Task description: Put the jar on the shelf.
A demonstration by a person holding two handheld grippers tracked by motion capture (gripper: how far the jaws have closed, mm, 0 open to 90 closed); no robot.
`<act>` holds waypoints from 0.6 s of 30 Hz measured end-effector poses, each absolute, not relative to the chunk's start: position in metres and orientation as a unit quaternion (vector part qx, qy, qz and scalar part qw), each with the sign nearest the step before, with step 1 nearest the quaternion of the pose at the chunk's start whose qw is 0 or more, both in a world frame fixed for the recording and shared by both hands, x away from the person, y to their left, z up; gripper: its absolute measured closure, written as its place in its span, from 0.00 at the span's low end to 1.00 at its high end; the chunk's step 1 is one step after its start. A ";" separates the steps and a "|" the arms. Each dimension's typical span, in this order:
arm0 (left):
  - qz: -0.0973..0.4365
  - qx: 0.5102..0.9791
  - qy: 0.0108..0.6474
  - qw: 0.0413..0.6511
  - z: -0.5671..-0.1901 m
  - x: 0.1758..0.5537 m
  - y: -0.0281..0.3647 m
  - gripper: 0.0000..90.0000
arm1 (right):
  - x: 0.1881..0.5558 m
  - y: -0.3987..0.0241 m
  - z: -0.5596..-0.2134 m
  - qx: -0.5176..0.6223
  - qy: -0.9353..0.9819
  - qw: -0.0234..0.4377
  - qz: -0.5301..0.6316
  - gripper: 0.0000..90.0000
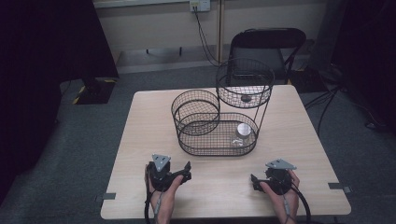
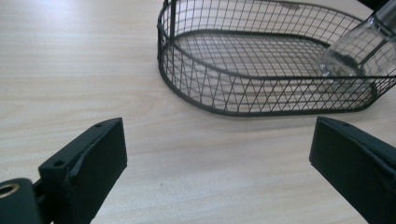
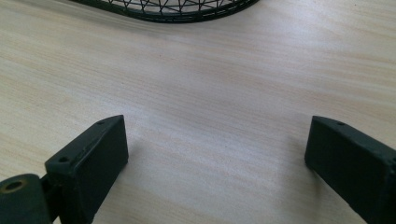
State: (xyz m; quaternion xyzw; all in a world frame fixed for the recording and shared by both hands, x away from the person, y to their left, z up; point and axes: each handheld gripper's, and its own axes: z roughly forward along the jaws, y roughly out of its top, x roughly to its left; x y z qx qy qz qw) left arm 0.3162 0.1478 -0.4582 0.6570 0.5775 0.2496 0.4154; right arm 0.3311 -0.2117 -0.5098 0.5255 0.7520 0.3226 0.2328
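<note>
A black wire basket stand (image 1: 201, 145) sits mid-table, with a low oval tray, a round basket (image 1: 195, 112) at its left and a raised round basket (image 1: 244, 83) at its right. A clear glass jar (image 1: 242, 134) with a metal lid stands in the oval tray's right end. Something small and dark (image 1: 246, 98) lies in the raised basket. My left gripper (image 1: 187, 171) rests on the table in front of the stand, open and holding nothing. The left gripper view shows the jaws wide apart, the tray (image 2: 210, 100) and jar (image 2: 359, 46) beyond my left gripper (image 2: 217, 140). My right gripper (image 1: 254, 182) is open over bare wood.
The light wooden table (image 1: 140, 140) has bare room on both sides of the stand and along its front edge. A black folding chair (image 1: 266, 44) stands behind the table. In the right gripper view the tray's rim (image 3: 177, 11) curves along the top, beyond the right gripper (image 3: 217, 140).
</note>
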 end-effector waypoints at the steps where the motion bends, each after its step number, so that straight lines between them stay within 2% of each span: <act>1: 0.248 0.659 0.580 0.410 -0.461 0.317 0.148 0.04 | 0.331 -0.212 -0.510 0.526 0.752 0.233 0.323 0.06; 18: 0.247 0.673 0.598 0.357 -0.492 0.323 0.143 0.04 | 0.331 -0.212 -0.510 0.526 0.752 0.233 0.323 0.06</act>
